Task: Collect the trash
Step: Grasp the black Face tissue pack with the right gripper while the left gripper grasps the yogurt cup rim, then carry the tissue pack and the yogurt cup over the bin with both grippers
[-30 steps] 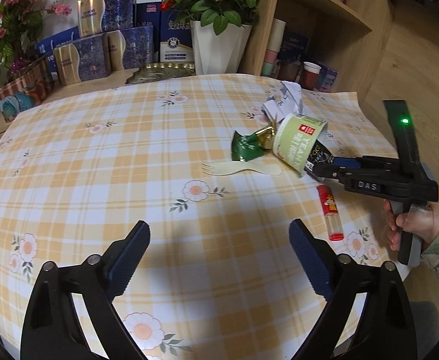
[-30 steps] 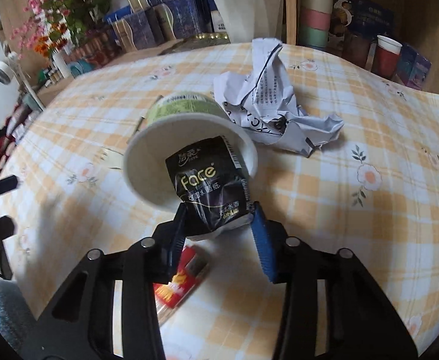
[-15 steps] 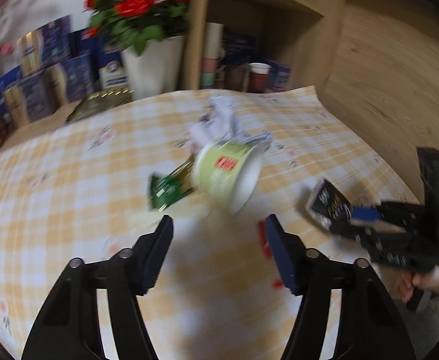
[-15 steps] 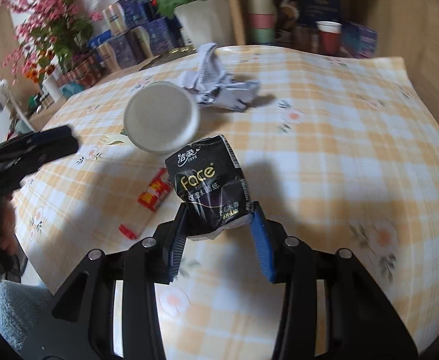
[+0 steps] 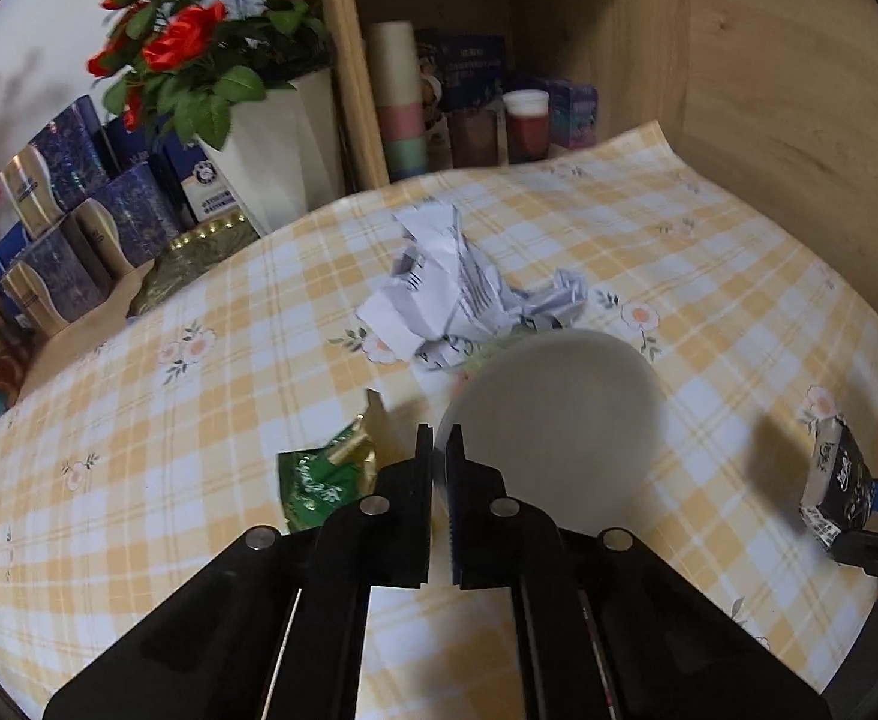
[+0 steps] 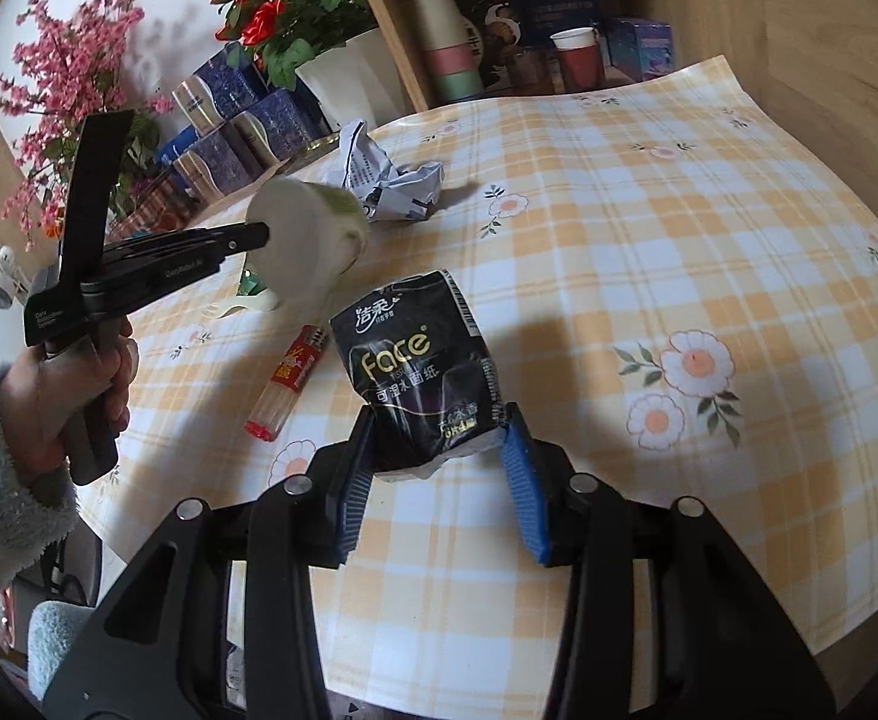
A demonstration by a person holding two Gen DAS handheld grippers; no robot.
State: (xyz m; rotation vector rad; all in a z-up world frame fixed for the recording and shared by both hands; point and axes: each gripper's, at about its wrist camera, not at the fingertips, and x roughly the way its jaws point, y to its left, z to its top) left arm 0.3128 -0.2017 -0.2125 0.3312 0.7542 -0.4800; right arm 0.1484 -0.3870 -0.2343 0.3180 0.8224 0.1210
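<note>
The counter (image 6: 709, 240), covered in a yellow checked cloth with daisies, fills both views. At its far edge stand a wooden shelf (image 5: 559, 30) of cups and boxes and a white vase of red roses (image 5: 259, 138).

Trash lies toward the far left. Crumpled printed paper (image 5: 457, 288) sits farthest back, with the white noodle cup (image 5: 553, 420) just in front of it. The cup is tipped on its side, mouth facing the near edge. Left of the cup is a green foil wrapper (image 5: 325, 480). Nearer, in the right wrist view, are a red lighter (image 6: 289, 378) and a pale plastic fork (image 6: 247, 306), partly hidden behind the cup.

The left hand-held gripper (image 5: 439, 456) has just clenched, its pads pinching the near left rim of the cup. The right hand-held gripper (image 6: 439, 444) grasps the black tissue pack (image 6: 421, 372) by its lower end, holding it above the counter, to the right of the cup.

The step in hand looks like bagging small trash into the cup. To do it well, keep the rim pinch firm and tilt the cup's mouth up and toward the pack. Bring the pack over the opening and release only once it is well inside. A thin rim can buckle or slip, so move slowly. No bin is visible.
</note>
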